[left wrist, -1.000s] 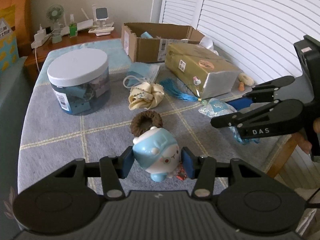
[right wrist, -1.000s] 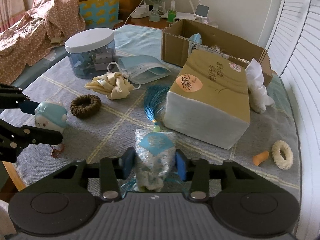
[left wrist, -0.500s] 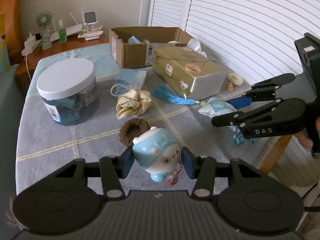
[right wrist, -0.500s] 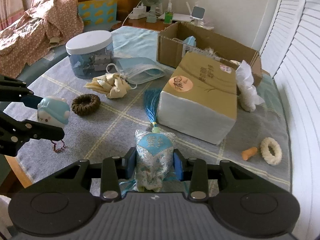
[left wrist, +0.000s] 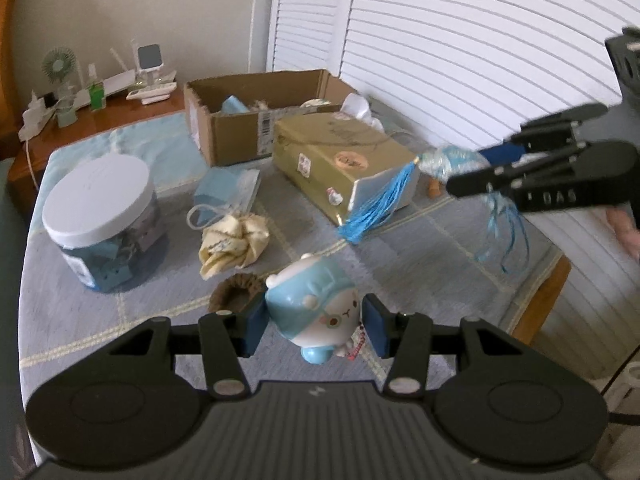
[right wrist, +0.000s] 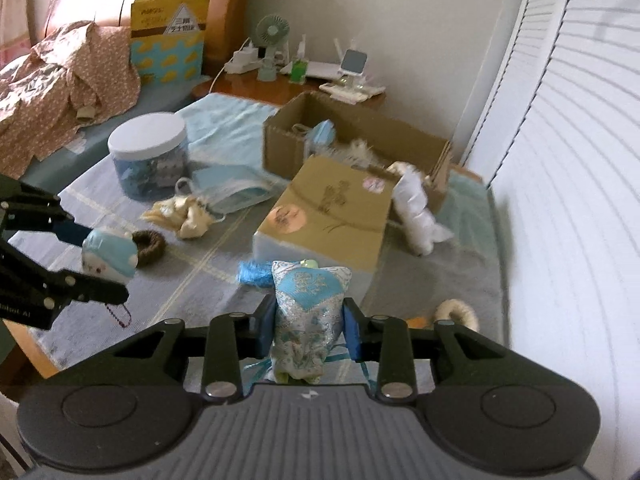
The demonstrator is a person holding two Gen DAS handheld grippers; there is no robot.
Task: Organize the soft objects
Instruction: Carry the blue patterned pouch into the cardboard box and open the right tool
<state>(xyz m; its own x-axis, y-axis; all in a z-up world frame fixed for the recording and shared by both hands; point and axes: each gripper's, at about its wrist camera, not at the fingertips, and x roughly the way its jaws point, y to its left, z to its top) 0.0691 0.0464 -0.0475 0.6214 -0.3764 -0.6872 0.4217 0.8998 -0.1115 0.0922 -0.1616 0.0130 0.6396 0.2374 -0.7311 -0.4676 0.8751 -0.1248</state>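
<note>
My left gripper [left wrist: 316, 326] is shut on a blue and white squishy animal toy [left wrist: 316, 304], lifted off the cloth; the toy [right wrist: 108, 256] also shows at the left of the right wrist view. A blue brocade sachet [right wrist: 306, 312] with a blue tassel [left wrist: 372, 208] sits between the pads of my right gripper [right wrist: 308, 330], whose jaws are closing on it, and it hangs above the table. An open cardboard box [right wrist: 352, 148] stands at the back with soft items inside. On the cloth lie a brown hair tie [left wrist: 234, 292], a cream scrunchie [left wrist: 232, 242] and a face mask [right wrist: 228, 192].
A gold rectangular box [right wrist: 328, 216] lies in the middle of the table. A white-lidded plastic jar [left wrist: 102, 216] stands at the left. A white fluffy item [right wrist: 416, 212], a cream ring [right wrist: 458, 314] and an orange piece [right wrist: 414, 322] lie near the louvred doors [left wrist: 460, 52].
The right gripper has risen with the sachet, lifting its tassel off the table, and squeezed it tighter. The left gripper with the toy has shifted slightly, its view swinging toward the cardboard box.
</note>
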